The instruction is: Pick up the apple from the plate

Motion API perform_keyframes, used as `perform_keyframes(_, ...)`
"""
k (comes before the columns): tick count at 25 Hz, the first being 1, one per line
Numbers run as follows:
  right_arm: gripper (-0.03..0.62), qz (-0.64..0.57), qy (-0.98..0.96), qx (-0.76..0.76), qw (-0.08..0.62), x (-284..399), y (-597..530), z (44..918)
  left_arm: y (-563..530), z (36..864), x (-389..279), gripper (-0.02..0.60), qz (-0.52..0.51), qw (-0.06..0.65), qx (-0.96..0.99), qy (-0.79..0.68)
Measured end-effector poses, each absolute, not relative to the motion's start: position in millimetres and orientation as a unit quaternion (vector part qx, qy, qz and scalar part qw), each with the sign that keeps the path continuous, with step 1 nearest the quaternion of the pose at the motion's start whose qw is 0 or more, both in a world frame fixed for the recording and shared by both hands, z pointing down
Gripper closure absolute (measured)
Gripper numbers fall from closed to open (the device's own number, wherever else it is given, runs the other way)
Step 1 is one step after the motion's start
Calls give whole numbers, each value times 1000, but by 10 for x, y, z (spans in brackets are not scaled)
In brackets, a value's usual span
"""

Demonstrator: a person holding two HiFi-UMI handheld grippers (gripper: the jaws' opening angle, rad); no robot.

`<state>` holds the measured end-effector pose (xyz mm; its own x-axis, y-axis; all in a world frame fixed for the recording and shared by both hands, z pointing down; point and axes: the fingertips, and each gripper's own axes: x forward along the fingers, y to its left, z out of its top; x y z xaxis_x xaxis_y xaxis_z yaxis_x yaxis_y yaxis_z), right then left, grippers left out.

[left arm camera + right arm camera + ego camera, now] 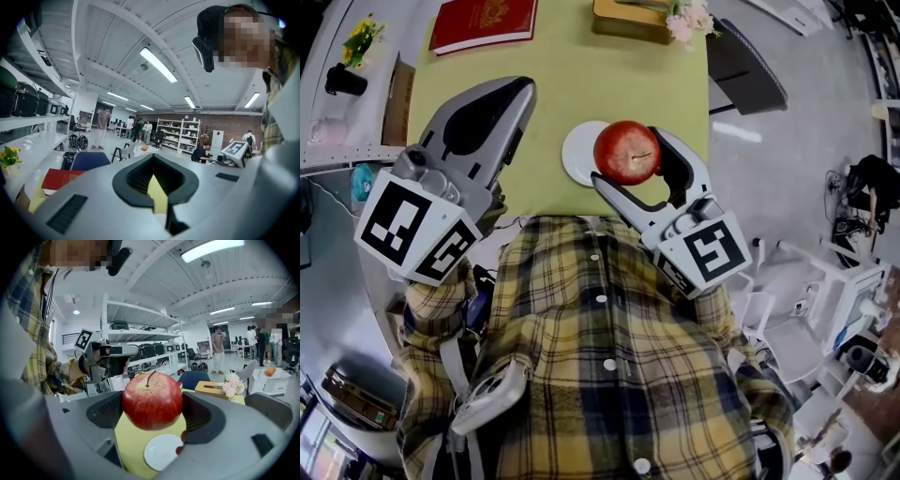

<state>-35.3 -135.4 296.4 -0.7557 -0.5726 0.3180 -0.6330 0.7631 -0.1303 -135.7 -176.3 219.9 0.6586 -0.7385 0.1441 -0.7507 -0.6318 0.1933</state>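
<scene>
- Right gripper view: apple [152, 400], red with a yellowish speckle, stem up, sits between the two jaws of the right gripper [154, 404]; both dark pads press on its sides, the jaws standing wide apart at the fruit's full width.
- Plate [161, 453], white, round, bare: below the held apple and apart from it, seen through the gap between the jaws. In the head view the apple overlaps its right rim.
- Table [562, 84], yellow-green top: under the plate and ahead of both grippers.
- Left gripper [517, 98]: to the left of the right gripper, well apart from the apple, raised over the table's near left edge. Its own view shows the jaws brought together with nothing gripped, only a thin sliver of yellow table visible through the pad recess.
- Red book [483, 23]: beyond the left gripper, at the table's far edge.
- Wooden box [628, 19] with pale flowers [689, 19]: beyond the right gripper, far edge.
- Plaid shirt [600, 347], yellow and dark: behind both grippers, filling the near side of the head view.
</scene>
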Motion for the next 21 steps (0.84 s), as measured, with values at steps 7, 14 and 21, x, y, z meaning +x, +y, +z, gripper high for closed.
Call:
perform_keyframes(7,218,119,-931,321,129,-374,-1337,2953,-1729,2193,-1355,574,25,122,902,-413)
perform_keyframes(14,217,120,-931,319,129,-376,-1315,2950,-1697,2194,-1347,574,22,125,902,-414)
perform_keyframes(21,217,123,-931,318,129,-365,-1282,2935,-1651,2214,-1316,574,22,131,901,-412)
